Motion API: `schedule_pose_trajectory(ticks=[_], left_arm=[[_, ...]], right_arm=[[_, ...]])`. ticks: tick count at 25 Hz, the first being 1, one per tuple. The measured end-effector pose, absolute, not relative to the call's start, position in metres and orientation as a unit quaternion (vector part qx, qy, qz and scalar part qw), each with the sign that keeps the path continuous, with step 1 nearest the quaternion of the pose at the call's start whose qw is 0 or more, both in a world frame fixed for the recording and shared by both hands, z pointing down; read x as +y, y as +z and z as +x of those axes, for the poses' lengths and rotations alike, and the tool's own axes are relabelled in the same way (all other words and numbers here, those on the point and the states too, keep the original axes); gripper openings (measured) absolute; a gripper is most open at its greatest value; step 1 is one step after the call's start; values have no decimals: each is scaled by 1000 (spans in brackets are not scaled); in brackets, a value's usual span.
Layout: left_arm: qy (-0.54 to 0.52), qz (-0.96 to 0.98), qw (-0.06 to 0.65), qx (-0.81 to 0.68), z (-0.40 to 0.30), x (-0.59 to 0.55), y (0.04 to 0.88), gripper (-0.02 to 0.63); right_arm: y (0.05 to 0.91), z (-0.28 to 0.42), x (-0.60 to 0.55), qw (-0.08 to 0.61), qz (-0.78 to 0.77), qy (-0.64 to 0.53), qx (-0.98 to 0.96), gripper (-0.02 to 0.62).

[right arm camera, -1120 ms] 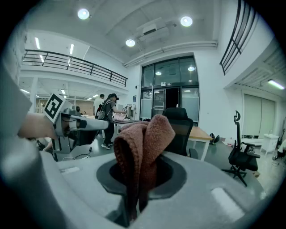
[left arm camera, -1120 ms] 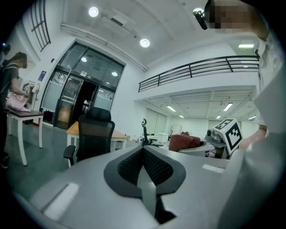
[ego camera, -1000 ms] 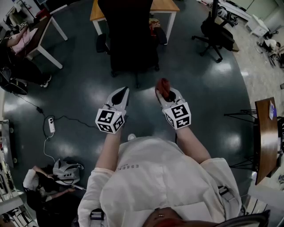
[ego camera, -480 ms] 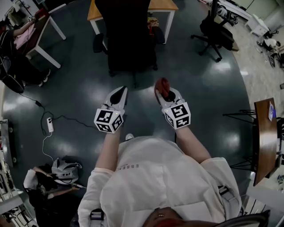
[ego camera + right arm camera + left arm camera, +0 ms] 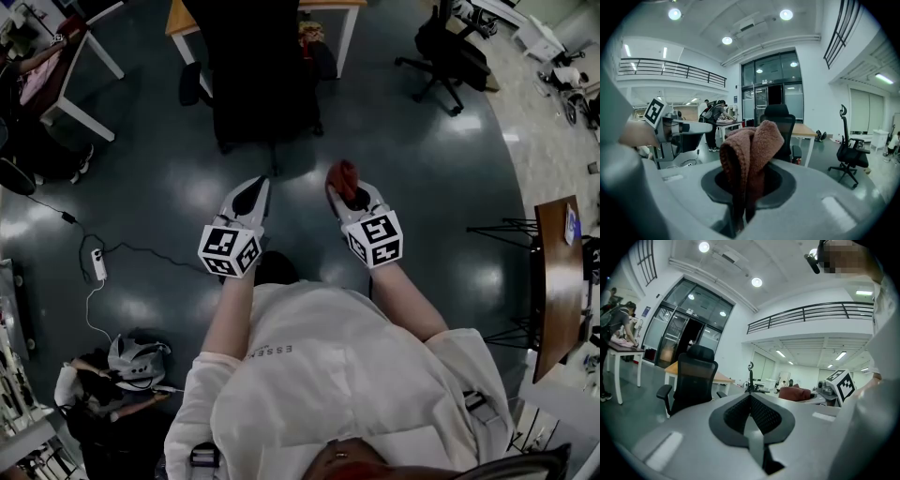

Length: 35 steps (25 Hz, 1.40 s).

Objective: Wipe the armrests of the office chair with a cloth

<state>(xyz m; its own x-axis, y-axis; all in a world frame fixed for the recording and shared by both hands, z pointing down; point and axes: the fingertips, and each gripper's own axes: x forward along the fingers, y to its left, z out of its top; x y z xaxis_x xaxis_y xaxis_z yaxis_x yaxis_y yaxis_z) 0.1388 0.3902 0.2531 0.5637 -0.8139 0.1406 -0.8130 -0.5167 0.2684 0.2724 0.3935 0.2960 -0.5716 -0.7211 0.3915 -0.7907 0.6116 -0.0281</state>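
A black office chair (image 5: 262, 75) stands ahead of me with its back toward me; its left armrest (image 5: 190, 82) and right armrest (image 5: 325, 62) stick out at the sides. The chair (image 5: 696, 378) shows again in the left gripper view, and the chair (image 5: 780, 126) in the right gripper view. My right gripper (image 5: 339, 185) is shut on a folded reddish-brown cloth (image 5: 343, 180), which fills the cloth (image 5: 749, 159) jaws. My left gripper (image 5: 251, 195) is shut and holds nothing. Both hang well short of the chair.
A wooden desk (image 5: 178, 19) stands behind the chair. Another black chair (image 5: 450, 47) is at the back right, a white table (image 5: 70, 70) with a seated person at the back left. A cable and power strip (image 5: 97, 264) lie on the dark floor at left.
The chair and desk have slid up and left in the head view, and my foot now shows between the grippers. Both grippers keep their pose; the cloth stays held.
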Motion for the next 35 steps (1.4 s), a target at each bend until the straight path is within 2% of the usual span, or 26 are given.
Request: schedule_pose_trajectory(ticks=[7, 22, 35], left_arm=[[2, 883, 169, -439, 146, 327, 275, 17], [-15, 906, 187, -378, 134, 36, 279, 17], [17, 886, 242, -395, 162, -87, 344, 17]], right_arm=[[318, 282, 340, 186, 457, 118, -862, 54], [302, 266, 74, 199, 523, 116, -821, 54], [355, 302, -68, 239, 502, 150, -817, 54]])
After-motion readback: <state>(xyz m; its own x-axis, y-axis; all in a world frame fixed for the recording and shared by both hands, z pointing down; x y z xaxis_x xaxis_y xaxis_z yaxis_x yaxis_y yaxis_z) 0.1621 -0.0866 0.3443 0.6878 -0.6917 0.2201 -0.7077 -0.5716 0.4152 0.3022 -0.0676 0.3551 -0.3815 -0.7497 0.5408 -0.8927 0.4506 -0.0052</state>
